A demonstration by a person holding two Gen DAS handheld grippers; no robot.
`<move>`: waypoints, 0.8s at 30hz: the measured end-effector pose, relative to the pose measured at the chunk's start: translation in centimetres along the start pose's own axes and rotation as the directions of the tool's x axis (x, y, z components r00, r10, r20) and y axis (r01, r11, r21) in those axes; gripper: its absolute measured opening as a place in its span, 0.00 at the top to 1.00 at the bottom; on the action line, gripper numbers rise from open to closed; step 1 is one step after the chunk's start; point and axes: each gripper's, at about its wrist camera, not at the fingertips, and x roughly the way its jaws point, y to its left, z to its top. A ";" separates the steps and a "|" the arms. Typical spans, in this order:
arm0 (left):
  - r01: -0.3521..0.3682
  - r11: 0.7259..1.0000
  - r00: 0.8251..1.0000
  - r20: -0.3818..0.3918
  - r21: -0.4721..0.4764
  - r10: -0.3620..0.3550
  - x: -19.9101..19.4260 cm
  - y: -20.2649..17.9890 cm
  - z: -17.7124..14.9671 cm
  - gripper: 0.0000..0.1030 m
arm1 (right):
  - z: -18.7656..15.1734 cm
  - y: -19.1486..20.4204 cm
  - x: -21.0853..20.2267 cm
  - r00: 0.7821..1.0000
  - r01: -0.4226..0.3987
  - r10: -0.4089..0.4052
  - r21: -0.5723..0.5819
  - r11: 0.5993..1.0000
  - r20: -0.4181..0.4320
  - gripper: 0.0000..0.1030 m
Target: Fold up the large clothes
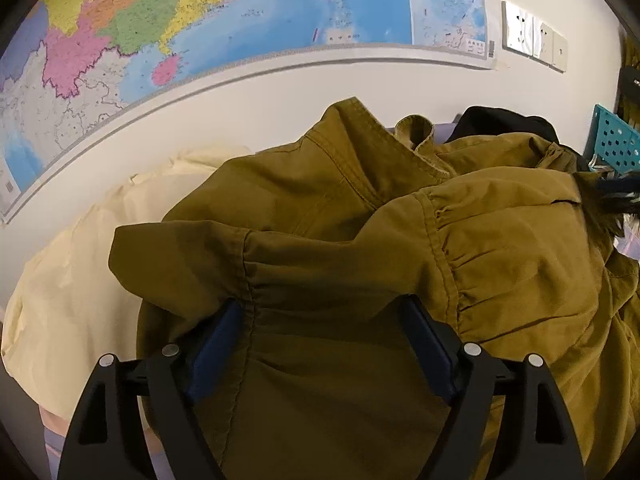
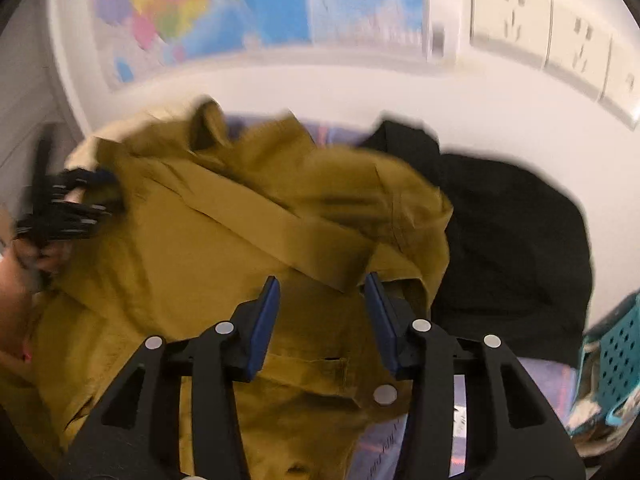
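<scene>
An olive-brown jacket [image 1: 360, 248] lies crumpled on the bed and fills the left wrist view; it also fills the middle of the right wrist view [image 2: 224, 240]. My left gripper [image 1: 322, 312] is open, its blue pads on either side of a gathered seam, with cloth bunched between the fingers. My right gripper [image 2: 322, 284] is open just above the jacket near a pocket with a metal snap [image 2: 385, 395]. The left gripper shows blurred at the left of the right wrist view [image 2: 68, 204]. The right wrist view is motion-blurred.
A black garment [image 2: 508, 240] lies right of the jacket. A cream pillow [image 1: 80, 280] lies to the left. A teal perforated basket [image 2: 616, 352] stands at the far right. A wall with a map [image 1: 200, 20] and sockets [image 1: 532, 36] is close behind.
</scene>
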 end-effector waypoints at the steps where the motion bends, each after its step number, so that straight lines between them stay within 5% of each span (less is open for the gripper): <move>1: 0.014 1.000 1.000 0.010 -0.011 -0.014 -0.6 0.2 -0.1 0.23 | -0.2 -0.6 1.2 0.999 0.032 -0.031 0.010 0.999 -0.018 0.60; 4: 0.052 0.997 0.997 0.051 -0.049 -0.049 -3.1 1.5 -0.9 0.19 | -1.0 -2.2 2.6 0.997 0.064 -0.062 0.064 0.996 -0.041 0.61; 8: 0.049 0.995 0.996 0.078 -0.091 -0.042 -6.6 3.9 -3.6 0.17 | -2.1 -3.4 -1.0 0.997 0.024 -0.033 0.130 0.991 0.065 0.44; 11: 0.096 0.983 0.994 0.068 -0.160 -0.086 -8.1 6.0 -5.9 0.14 | -3.7 -4.6 -4.4 0.986 -0.097 0.067 0.197 0.976 0.153 0.28; 14: 0.110 0.972 0.994 0.030 -0.208 -0.106 -8.2 7.1 -8.0 0.14 | -6.2 -5.9 -5.7 0.972 -0.202 0.161 0.264 0.943 0.168 0.25; 18: 0.159 0.953 0.984 -0.036 -0.258 -0.174 -6.7 7.5 -9.7 0.13 | -8.4 -7.1 -3.4 0.975 -0.221 0.197 0.349 0.911 0.104 0.23; 20: 0.174 0.949 0.979 -0.061 -0.263 -0.196 -5.6 7.2 -10.1 0.13 | -8.8 -7.3 -1.6 0.956 -0.294 0.270 0.399 0.869 0.118 0.23; 24: 0.223 0.943 0.963 -0.098 -0.247 -0.253 -3.8 6.0 -9.9 0.09 | -8.6 -5.6 1.0 0.937 -0.349 0.332 0.369 0.862 0.111 0.19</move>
